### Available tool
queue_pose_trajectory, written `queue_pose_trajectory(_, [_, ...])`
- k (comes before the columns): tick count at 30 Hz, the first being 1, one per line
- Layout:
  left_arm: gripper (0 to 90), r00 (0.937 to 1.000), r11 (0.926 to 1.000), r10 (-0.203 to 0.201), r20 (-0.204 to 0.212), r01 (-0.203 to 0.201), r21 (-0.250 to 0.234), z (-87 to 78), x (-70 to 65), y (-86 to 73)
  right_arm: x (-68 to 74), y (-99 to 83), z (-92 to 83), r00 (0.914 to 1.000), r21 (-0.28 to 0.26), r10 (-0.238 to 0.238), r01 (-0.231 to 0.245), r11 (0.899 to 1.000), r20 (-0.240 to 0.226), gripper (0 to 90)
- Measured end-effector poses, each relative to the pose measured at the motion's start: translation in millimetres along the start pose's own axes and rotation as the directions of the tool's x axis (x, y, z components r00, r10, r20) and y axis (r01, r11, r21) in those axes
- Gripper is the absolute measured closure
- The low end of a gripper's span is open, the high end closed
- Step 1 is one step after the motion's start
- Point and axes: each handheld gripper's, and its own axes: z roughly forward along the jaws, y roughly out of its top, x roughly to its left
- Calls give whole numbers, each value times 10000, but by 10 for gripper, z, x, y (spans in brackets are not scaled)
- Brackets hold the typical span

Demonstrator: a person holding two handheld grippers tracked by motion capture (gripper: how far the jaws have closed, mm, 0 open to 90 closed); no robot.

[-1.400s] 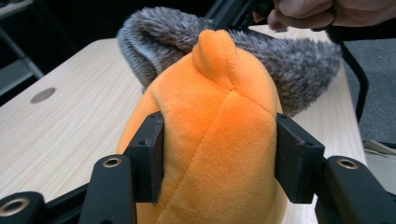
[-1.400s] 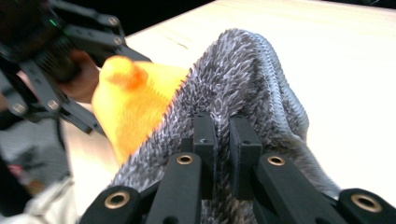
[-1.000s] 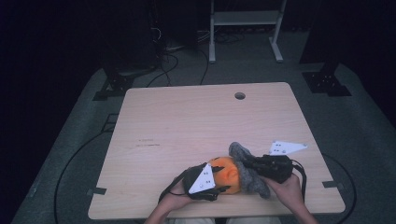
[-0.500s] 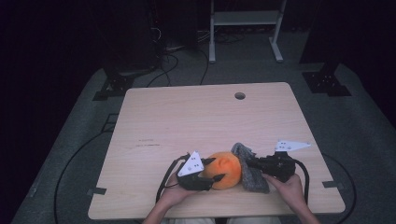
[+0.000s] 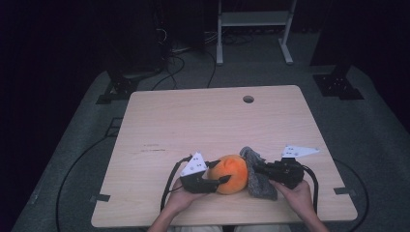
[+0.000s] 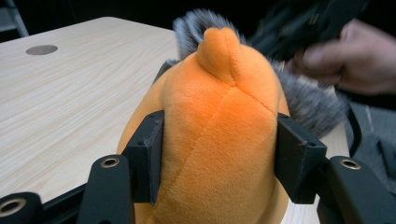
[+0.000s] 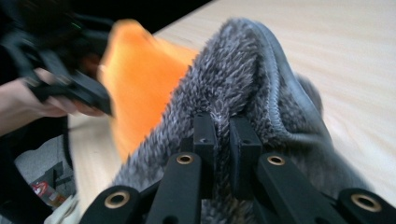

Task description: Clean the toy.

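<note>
Left gripper [image 5: 220, 180] is clamping the orange plush [image 5: 232, 173]; right gripper [image 5: 256, 169] is pinching the grey cloth [image 5: 261, 181]. Next, likely: peeling them apart.

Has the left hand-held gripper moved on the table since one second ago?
Yes. The left hand-held gripper has slid left, away from the table's right edge, with the orange plush between its jaws.

Orange toy [image 6: 219, 140]: soft short plush, seamed. Grey cloth [image 7: 243, 93]: shaggy fleece. Table [image 5: 193, 121]: pale matt wood grain. Gripper jaws: black matt plastic.
</note>
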Motion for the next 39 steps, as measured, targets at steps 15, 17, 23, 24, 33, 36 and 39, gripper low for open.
queue_pose_trajectory(15, [467, 9977, 9985, -552, 404, 549, 70, -40, -48, 142, 189, 55, 8, 9940, 210, -959, 949, 9953, 526, 824])
queue_pose_trajectory(17, [469, 9996, 9992, -237, 166, 231, 318, -25, -77, 146, 199, 55, -15, 9960, -117, -779, 785, 9968, 439, 824])
queue_pose_trajectory(23, [358, 9983, 9982, 359, 460, -381, 471, 89, -187, 159, 529, 240, -22, 9762, -1012, -2164, 2164, 9711, 109, 824])
queue_pose_trajectory(24, [292, 9979, 9982, 334, 555, -361, 476, 82, -169, 151, 511, 208, 10, 9767, -897, -2144, 2143, 9726, 89, 824])
queue_pose_trajectory(33, [307, 9981, 9957, -234, 561, 182, 913, 113, -31, -8, 293, 111, -142, 9918, -597, -1180, 1208, 9909, 487, 823])
queue_pose_trajectory(36, [343, 9978, 9947, 428, 502, -472, 917, 132, -108, 16, 384, 160, -212, 9844, -1049, -1620, 1686, 9801, 686, 824])
queue_pose_trajectory(39, [403, 9930, 9895, 1119, 383, -1149, 876, 158, -213, 43, 490, 257, -197, 9753, -1222, -2139, 2193, 9680, 557, 823])
